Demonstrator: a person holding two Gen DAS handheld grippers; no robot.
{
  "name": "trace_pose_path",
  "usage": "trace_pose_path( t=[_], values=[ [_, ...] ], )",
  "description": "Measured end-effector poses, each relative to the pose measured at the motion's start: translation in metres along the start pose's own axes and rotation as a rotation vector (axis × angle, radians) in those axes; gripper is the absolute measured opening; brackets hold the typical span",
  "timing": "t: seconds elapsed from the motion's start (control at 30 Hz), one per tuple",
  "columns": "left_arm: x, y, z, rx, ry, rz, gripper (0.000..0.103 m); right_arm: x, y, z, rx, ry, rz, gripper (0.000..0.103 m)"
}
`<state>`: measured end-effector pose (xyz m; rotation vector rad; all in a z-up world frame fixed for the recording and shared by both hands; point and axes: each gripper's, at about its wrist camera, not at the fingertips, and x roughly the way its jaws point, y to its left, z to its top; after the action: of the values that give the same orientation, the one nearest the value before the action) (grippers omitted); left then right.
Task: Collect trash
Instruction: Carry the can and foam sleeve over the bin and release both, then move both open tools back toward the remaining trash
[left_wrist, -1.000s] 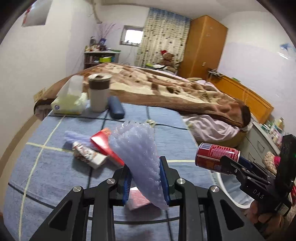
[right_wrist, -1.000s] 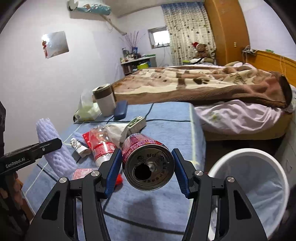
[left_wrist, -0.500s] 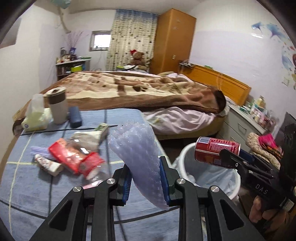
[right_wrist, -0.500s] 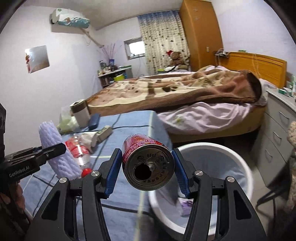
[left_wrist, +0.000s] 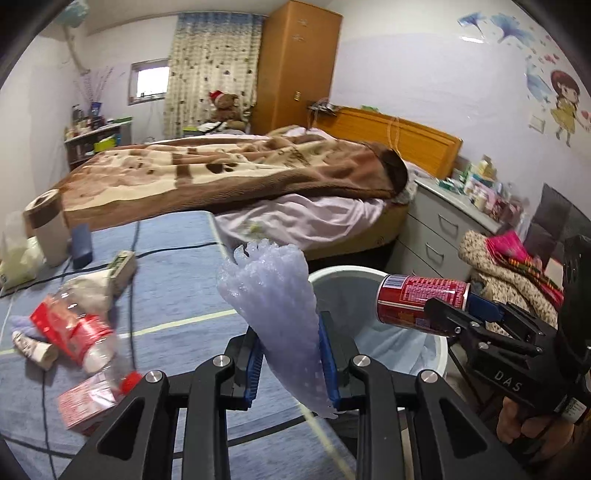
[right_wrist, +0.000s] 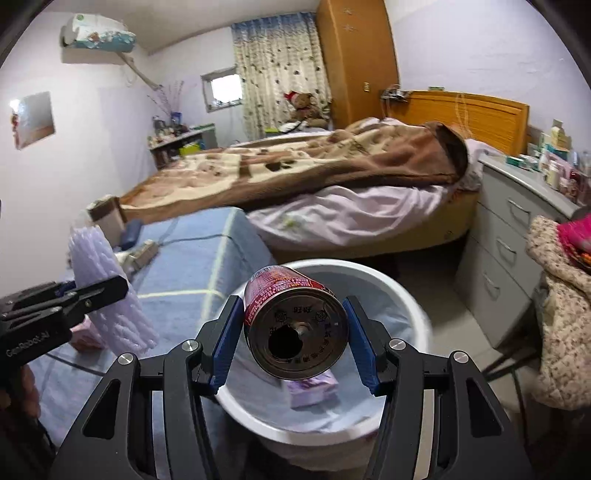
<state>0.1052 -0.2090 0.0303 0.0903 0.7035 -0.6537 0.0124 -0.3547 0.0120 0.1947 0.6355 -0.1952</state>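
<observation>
Several scraps (left_wrist: 74, 328) on blue table (left_wrist: 177, 295)

Both tools are matte black. The left gripper (left_wrist: 291, 363) has blue ribbed pads and silver screw heads at its linkage joints. The right gripper (right_wrist: 293, 341) looks the same; its side, at four o'clock in the left view, reads "DAS". Bare fingers (left_wrist: 524, 430) wrap its handle.
</observation>
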Motion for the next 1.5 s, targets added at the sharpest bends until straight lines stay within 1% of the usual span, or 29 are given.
trace_pose_path(
  t=[0.2,0.43,0.5,0.6,0.67,0.73,0.8,0.87,0.93,1.13,1.5],
  values=[
    [0.027,-0.020,0.001,0.029,0.045,-0.050,0.028,0.012,-0.018,-0.007,0.022,0.057,-0.047,0.056],
    [0.055,-0.038,0.006,0.050,0.077,-0.067,0.028,0.019,-0.027,-0.013,0.022,0.093,-0.086,0.056],
    [0.061,-0.040,0.007,0.052,0.082,-0.082,0.028,0.021,-0.029,-0.014,0.022,0.100,-0.095,0.056],
    [0.070,-0.042,0.005,0.049,0.101,-0.085,0.031,0.026,-0.033,-0.016,0.022,0.120,-0.101,0.057],
    [0.071,-0.043,0.005,0.054,0.099,-0.091,0.036,0.029,-0.033,-0.017,0.019,0.132,-0.108,0.057],
    [0.073,-0.044,0.004,0.055,0.098,-0.095,0.048,0.032,-0.034,-0.018,0.017,0.143,-0.123,0.057],
    [0.072,-0.043,0.005,0.054,0.095,-0.100,0.055,0.032,-0.035,-0.018,0.019,0.136,-0.133,0.057],
    [0.072,-0.040,0.005,0.044,0.093,-0.104,0.055,0.031,-0.035,-0.017,0.020,0.131,-0.139,0.061],
    [0.071,-0.037,0.006,0.040,0.091,-0.091,0.056,0.030,-0.035,-0.016,0.020,0.131,-0.141,0.063],
    [0.063,-0.025,0.005,0.019,0.079,-0.082,0.057,0.026,-0.029,-0.013,0.019,0.116,-0.137,0.063],
    [0.032,0.001,0.002,-0.007,0.037,-0.034,0.057,0.019,-0.007,-0.005,0.001,0.070,-0.102,0.063]
  ],
)
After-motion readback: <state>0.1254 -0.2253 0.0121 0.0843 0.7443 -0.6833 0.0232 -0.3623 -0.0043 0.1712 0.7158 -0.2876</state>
